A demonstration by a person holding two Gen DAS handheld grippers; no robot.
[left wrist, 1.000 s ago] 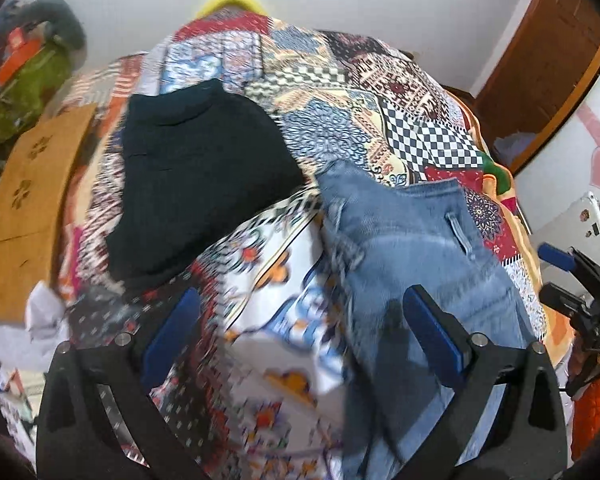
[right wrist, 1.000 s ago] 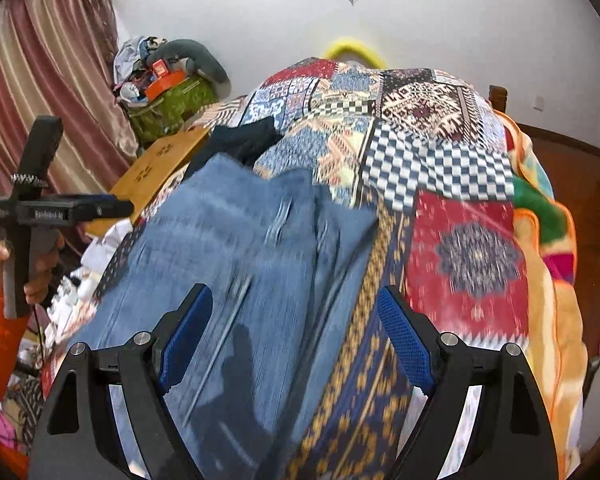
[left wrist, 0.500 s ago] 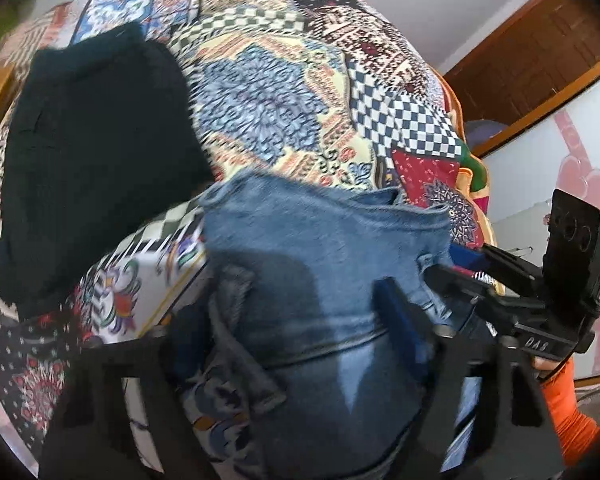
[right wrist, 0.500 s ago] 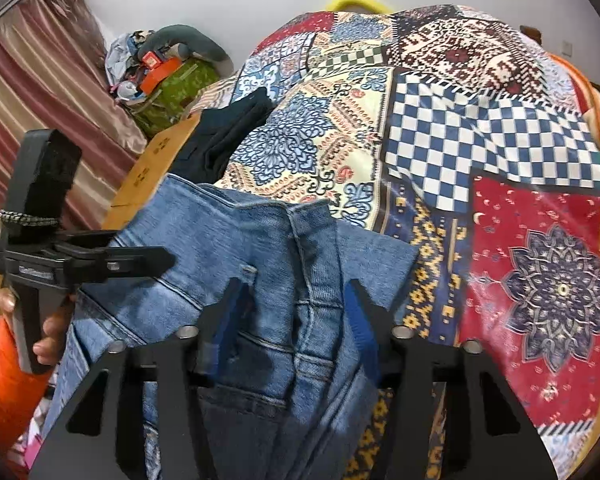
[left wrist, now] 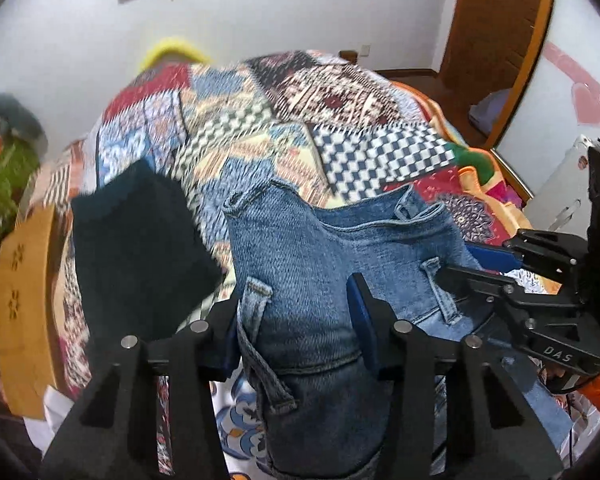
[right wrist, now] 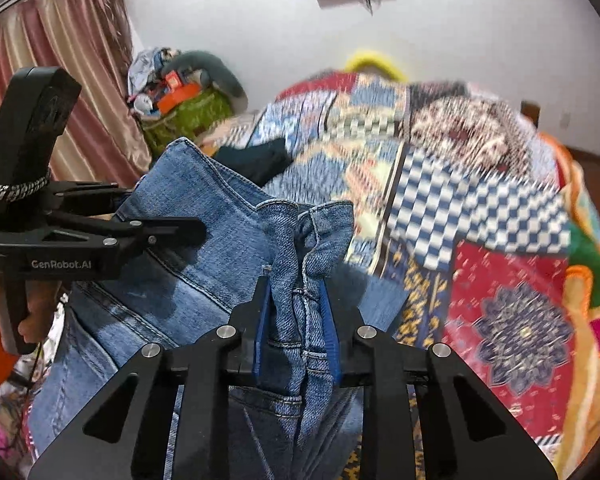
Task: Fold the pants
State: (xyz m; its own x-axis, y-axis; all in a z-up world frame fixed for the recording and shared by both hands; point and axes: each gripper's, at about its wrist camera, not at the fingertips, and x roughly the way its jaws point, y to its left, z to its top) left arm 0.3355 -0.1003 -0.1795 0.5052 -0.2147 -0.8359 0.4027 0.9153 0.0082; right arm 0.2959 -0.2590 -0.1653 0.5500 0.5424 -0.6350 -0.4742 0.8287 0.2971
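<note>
bed [left wrist: 380, 92]: patchwork quilt, soft and busy-patterned, fills the view from 10 to 2 o'clock.
jeans [left wrist: 312, 264]: blue denim, likely heavy, floppy, not slippery; held up by the waistband over the bed's near edge, legs hanging toward 6. Best taken at the thick seamed waistband.
black garment [left wrist: 140, 252]: folded, matte, lying on the quilt at 9 o'clock.
left hand-held gripper [left wrist: 296, 320]: clenched on the waistband by a belt loop.
right hand-held gripper [right wrist: 296, 320]: clenched on bunched waistband.
</note>
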